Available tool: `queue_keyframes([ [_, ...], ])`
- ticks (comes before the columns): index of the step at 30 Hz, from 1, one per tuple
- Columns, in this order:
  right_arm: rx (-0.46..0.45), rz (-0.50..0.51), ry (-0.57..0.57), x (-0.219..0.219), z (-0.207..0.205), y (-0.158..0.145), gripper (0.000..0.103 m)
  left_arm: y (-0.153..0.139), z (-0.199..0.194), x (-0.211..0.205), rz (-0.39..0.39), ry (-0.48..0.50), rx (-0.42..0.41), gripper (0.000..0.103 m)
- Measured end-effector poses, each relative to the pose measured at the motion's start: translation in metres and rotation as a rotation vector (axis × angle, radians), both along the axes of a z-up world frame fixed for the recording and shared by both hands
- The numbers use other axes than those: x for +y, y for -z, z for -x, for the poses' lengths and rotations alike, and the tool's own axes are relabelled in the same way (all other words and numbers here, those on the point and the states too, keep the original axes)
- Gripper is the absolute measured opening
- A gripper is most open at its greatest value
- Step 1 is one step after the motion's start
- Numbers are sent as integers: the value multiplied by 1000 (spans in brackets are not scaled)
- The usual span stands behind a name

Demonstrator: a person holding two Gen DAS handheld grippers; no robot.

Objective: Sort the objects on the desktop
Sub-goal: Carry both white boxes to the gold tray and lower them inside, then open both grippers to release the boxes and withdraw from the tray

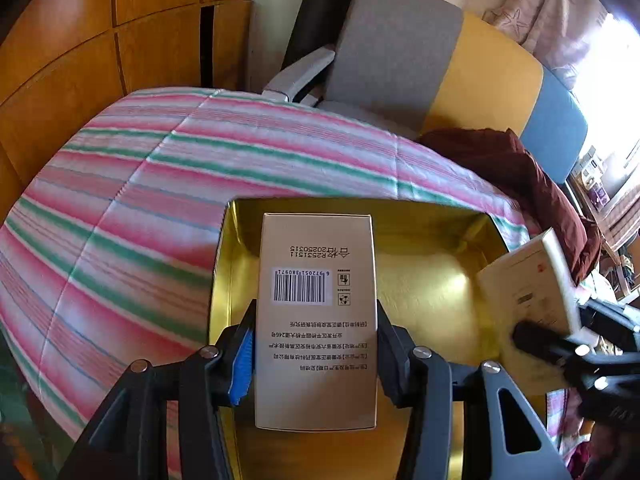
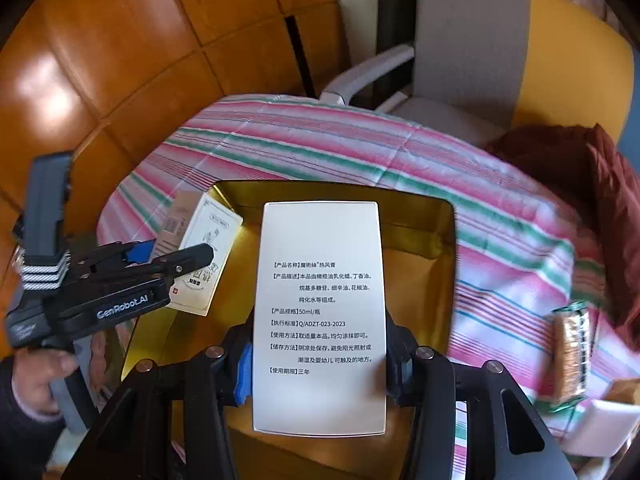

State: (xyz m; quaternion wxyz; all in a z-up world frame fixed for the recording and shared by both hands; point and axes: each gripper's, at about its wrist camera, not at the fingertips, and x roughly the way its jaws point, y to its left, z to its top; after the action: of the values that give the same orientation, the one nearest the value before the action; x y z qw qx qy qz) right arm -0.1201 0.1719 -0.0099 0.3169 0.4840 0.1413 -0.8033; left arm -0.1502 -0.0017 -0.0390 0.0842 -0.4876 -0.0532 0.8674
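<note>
Both fingers (image 1: 247,354) clamped on boxes (image 1: 316,320).

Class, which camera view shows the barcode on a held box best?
The left wrist view: the barcode faces the camera on the beige box. In the right wrist view that box is small, angled and part hidden by the left tool.

Ahead of left gripper (image 1: 316,344): gold tray (image 1: 432,292) floor bare, entry open from above; tray walls (image 1: 224,280) bound it left and far side; right gripper (image 2: 320,354) with white box (image 2: 320,312) crowds tray's right part; striped cloth (image 1: 140,200) left of tray unobstructed; snack packet (image 2: 570,354) lies right of right gripper; grey chair (image 1: 392,52) and dark red garment (image 1: 520,172) stand beyond.
</note>
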Motion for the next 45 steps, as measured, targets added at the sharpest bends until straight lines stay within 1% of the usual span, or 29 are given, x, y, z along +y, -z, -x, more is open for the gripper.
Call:
queue_keyframes([
  [2,-13,-16,33,-12,6,8,50,4,11,0,1,12,-14,51],
  [4,-25,-26,54,-23,13,14,50,8,21,-1,-22,6,-24,52],
  [6,-35,-34,92,-34,21,21,51,10,25,-5,-25,-12,-32,55],
  [7,-47,-33,115,-38,26,25,52,10,25,-8,-42,-27,-33,58],
  [9,-70,-11,135,-43,30,29,52,9,27,-13,-75,-32,-24,59],
  [11,-110,17,149,-47,34,35,53,5,22,-18,-72,-44,-5,60],
  [14,-139,41,153,-50,32,40,59,-3,9,-27,-81,-56,23,60],
  [16,-149,50,150,-50,28,42,60,-7,-2,-34,-87,-74,35,60],
  [19,-176,75,153,-43,19,43,60,-12,-23,-44,-119,-100,52,60],
  [22,-221,106,133,-39,2,47,60,-14,-50,-50,-133,-113,76,60],
  [24,-239,117,123,-40,-4,52,60,-12,-63,-53,-150,-118,72,60],
  [27,-304,160,115,-50,0,66,60,-7,-81,-53,-170,-109,57,60],
  [28,-307,182,112,-53,1,68,60,-7,-85,-51,-172,-104,56,60],
  [30,-294,209,105,-58,4,68,63,-7,-90,-49,-167,-92,56,60],
  [31,-292,221,101,-61,4,67,66,-8,-92,-47,-160,-84,59,60],
  [33,-302,265,75,-62,2,63,69,-10,-96,-45,-151,-80,65,60],
  [34,-297,270,63,-62,-1,60,72,-10,-97,-44,-147,-80,67,60],
  [38,-235,218,46,-53,-15,46,74,-15,-105,-36,-118,-66,84,60],
  [39,-218,208,45,-50,-20,43,76,-17,-107,-32,-103,-60,92,60],
  [40,-199,200,46,-46,-23,39,80,-20,-110,-29,-89,-54,103,60],
  [41,-172,191,53,-40,-29,35,83,-23,-111,-27,-83,-47,110,60],
  [45,-115,183,99,-16,-39,24,85,-29,-118,-19,-61,-24,126,60],
])
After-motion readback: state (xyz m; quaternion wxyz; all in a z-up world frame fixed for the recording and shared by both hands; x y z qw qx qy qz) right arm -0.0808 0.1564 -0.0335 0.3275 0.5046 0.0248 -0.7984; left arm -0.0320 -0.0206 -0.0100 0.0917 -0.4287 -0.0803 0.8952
